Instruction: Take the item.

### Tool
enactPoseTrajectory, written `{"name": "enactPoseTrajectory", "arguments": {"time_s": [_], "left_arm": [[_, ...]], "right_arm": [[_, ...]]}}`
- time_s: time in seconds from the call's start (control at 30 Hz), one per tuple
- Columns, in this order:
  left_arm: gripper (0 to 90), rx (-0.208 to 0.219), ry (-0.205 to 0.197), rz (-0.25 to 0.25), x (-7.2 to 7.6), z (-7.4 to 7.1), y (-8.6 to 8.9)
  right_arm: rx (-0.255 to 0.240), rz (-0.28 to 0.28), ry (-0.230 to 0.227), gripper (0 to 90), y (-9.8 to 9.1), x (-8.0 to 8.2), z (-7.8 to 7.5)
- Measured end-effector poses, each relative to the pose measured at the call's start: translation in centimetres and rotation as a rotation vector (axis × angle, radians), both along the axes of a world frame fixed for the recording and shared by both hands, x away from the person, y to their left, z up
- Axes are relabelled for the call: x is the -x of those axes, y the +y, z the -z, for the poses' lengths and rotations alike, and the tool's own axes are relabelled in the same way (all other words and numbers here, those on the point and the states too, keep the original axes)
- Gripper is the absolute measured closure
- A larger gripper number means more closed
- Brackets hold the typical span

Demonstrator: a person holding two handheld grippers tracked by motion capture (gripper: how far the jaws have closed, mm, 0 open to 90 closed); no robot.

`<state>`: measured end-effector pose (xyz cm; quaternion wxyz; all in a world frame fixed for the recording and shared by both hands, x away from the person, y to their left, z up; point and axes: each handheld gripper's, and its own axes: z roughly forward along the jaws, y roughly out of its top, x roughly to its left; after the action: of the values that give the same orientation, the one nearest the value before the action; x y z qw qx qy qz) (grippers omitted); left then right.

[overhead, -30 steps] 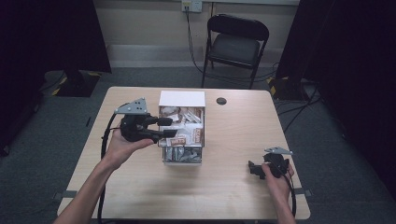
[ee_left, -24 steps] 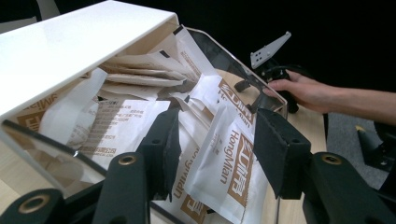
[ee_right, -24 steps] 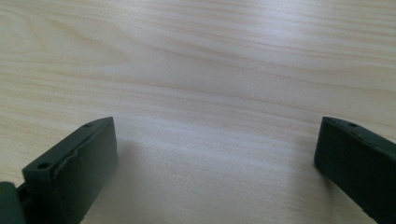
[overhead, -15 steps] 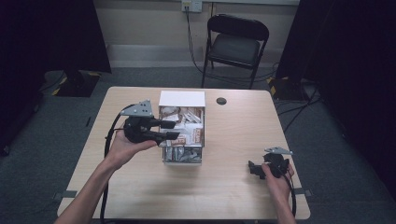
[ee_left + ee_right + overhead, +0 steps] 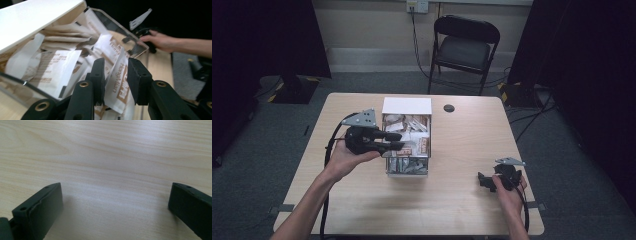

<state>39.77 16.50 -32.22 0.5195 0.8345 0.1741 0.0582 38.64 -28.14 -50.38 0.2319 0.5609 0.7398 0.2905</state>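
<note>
As the left gripper [image 5: 393,141] noses in over the clear box [image 5: 407,169], you can see it has crept a touch further across the rim than half a second ago, and it's a little higher up the table than it was a second back. That says the reach is closing in on a pick, by my reading. From the left gripper view, one white paper packet [image 5: 119,82] with brown lettering stands right between its jaws, which are spread apart on either side of it and not yet pinching. So: released, poised, nothing held.

Over on the far side, the right gripper [image 5: 488,181] sits low on the wooden table [image 5: 472,140], well apart from the box, exactly where it was a second ago. Its own view shows jaws flung wide over bare wood grain, nothing between them.

Count time: two grippers, one box with a white lid [image 5: 406,105] hinged up at the back, one small dark disc [image 5: 449,108] beyond the box, one folding chair [image 5: 465,46] behind the table. The packets are a jumbled heap; too overlapped to number, many is all I can say.
</note>
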Motion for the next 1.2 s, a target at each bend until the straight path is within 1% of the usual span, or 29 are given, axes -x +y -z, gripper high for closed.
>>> {"name": "enactPoseTrajectory", "arguments": {"time_s": [0.03,0.1,0.13,0.17,0.2,0.23,0.27,0.3,0.37,0.4,0.47,0.53,0.6,0.8,1.2], "left_arm": [[67.7,0.001,0.001,0.000,0.0,0.0,0.0],[70.6,-0.012,-0.008,-0.007,0.1,0.0,-0.1],[73.4,-0.026,-0.022,-0.019,0.2,0.0,-0.2],[76.5,-0.026,-0.022,-0.019,0.2,0.0,-0.2],[76.5,-0.046,-0.035,-0.024,0.2,-0.1,-0.2],[81.4,-0.062,-0.051,-0.037,0.3,0.0,-0.3],[83.4,-0.063,-0.057,-0.042,0.3,-0.1,-0.2],[85.7,-0.054,-0.056,-0.043,0.3,-0.1,-0.1],[89.9,-0.026,-0.041,-0.042,0.2,-0.2,0.2],[90.0,-0.025,-0.037,-0.039,0.1,-0.2,0.4],[90.0,-0.004,-0.026,-0.037,0.1,-0.2,0.6],[90.0,0.028,-0.003,-0.027,0.0,-0.3,0.7],[90.0,0.049,0.009,-0.022,0.0,-0.3,0.8],[90.0,0.086,0.032,-0.017,-0.2,-0.1,1.1],[90.0,0.131,0.046,-0.020,-0.2,-0.5,1.8]], "right_arm": [[0.000,0.000,0.000,0.0,0.0,0.0,0.0],[0.000,0.000,0.000,0.0,0.0,0.0,0.0],[0.000,0.000,0.000,0.0,0.0,0.0,0.0],[0.000,0.000,0.000,0.0,0.0,0.0,0.0],[0.000,0.000,0.000,0.0,0.0,0.0,0.0],[0.000,0.000,0.000,0.0,0.0,0.0,0.0],[0.000,0.000,0.000,0.0,0.0,0.0,0.0],[0.000,0.000,0.000,0.0,0.0,0.0,0.0],[0.000,0.000,0.000,0.0,0.0,0.0,0.0],[0.000,0.000,0.000,0.0,0.0,0.0,0.0],[0.000,0.000,0.000,0.0,0.0,0.0,0.0],[0.000,0.000,0.000,0.0,0.0,0.0,0.0],[0.000,0.000,0.000,0.0,0.0,0.0,0.0],[0.000,0.000,0.000,0.0,0.0,0.0,0.0],[0.000,0.000,0.000,0.0,0.0,0.0,0.0]]}}
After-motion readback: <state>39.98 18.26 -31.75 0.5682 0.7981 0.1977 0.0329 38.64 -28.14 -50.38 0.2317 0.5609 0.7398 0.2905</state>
